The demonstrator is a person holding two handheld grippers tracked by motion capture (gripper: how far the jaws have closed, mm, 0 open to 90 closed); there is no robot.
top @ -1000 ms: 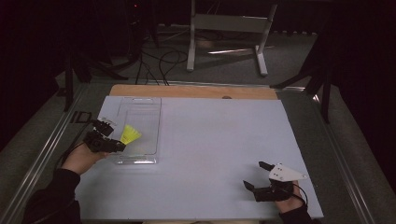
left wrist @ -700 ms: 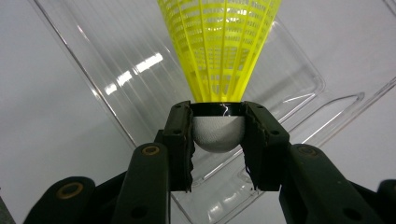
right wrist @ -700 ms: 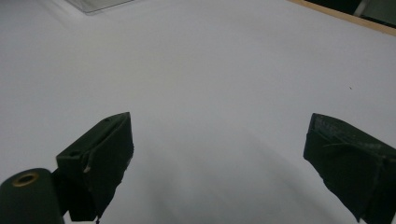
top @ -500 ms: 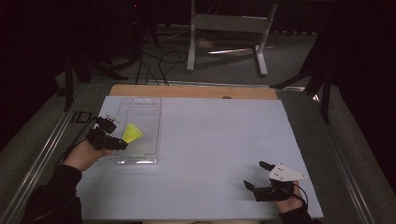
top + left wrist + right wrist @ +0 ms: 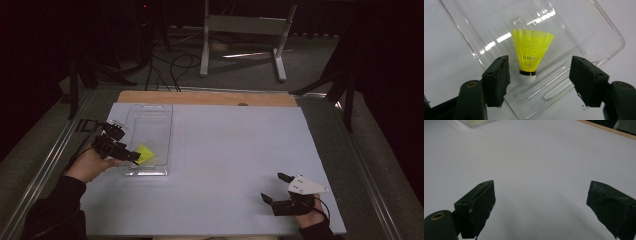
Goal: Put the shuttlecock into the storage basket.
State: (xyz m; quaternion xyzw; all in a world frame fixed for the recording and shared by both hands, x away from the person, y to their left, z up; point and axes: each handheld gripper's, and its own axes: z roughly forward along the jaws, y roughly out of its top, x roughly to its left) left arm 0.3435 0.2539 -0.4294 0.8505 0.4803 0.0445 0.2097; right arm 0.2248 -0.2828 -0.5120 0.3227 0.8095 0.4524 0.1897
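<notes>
Left gripper (image 5: 539,75) is standing half-open, its jaws having just been opening to free the shuttlecock (image 5: 531,55), now lying in the clear tray (image 5: 579,27), apparently just released. Right gripper (image 5: 286,192) is resting wide open and empty on the table (image 5: 235,150).

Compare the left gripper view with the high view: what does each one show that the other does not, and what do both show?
Left gripper view alone: the shuttlecock's white cork tip with its black band, lying free between the open jaws of the left hand-held gripper, which have just been opening. High view alone: the right hand-held gripper, the wooden strip and the metal stand. Both: the yellow shuttlecock in the clear tray on the white table.
</notes>
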